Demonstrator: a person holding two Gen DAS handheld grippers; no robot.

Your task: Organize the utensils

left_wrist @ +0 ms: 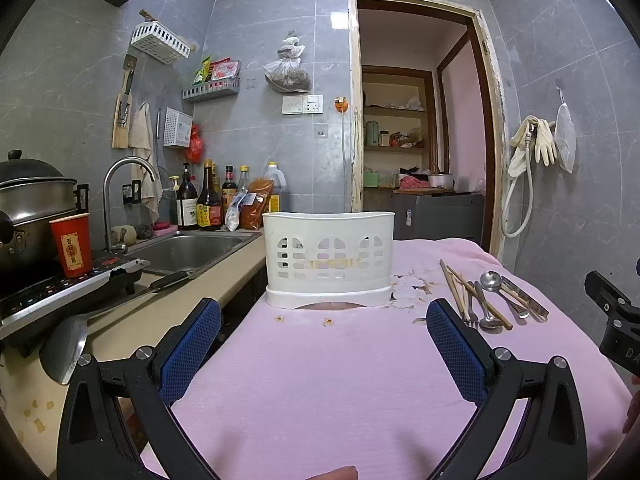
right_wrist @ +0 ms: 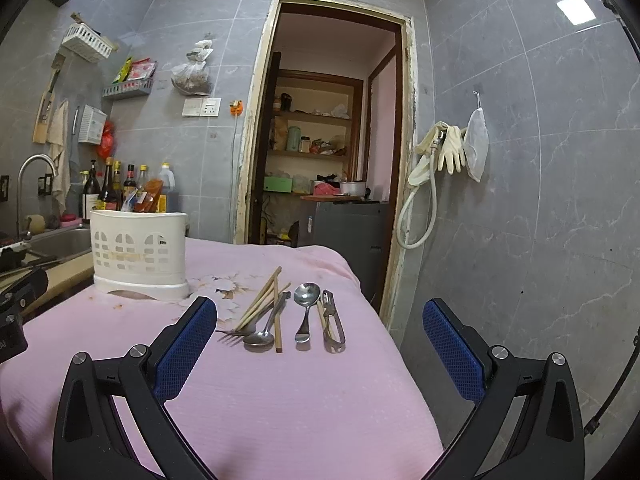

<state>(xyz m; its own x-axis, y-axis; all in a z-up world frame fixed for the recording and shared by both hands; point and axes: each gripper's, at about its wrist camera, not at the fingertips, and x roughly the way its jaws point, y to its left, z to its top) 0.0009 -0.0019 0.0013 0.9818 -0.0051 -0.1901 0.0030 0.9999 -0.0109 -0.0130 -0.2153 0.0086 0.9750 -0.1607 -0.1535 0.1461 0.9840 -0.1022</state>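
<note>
Kitchen, start of the sort: the left gripper (left_wrist: pixel 324 320) hangs w/ jaws spread wide and holding nothing, the white slotted plastic utensil caddy (left_wrist: pixel 329 258) dead ahead of them on the pink-cloth-covered table (left_wrist: pixel 320 380). The right gripper (right_wrist: pixel 320 320) is likewise wide open and empty, above the table's near part. Just beyond its jaws, slightly toward the left jaw, lies the loose cutlery: pale wooden chopsticks (right_wrist: pixel 262 296) fanned over a steel fork (right_wrist: pixel 236 334) and a steel spoon w/ bowl nearest (right_wrist: pixel 259 338); alongside, toward the right jaw, a second steel spoon w/ bowl away (right_wrist: pixel 307 295) and a metal peeler (right_wrist: pixel 334 322) w/ another chopstick touching it. The caddy looks empty from here, tho its inside can't be seen.

By the look of it nothing is sorted yet; step in hand is approach. Next move likely calls for the right jaws to drop onto one item, prob. the stand-alone spoon, close across its thin handle, then carry it left to the caddy.
</note>
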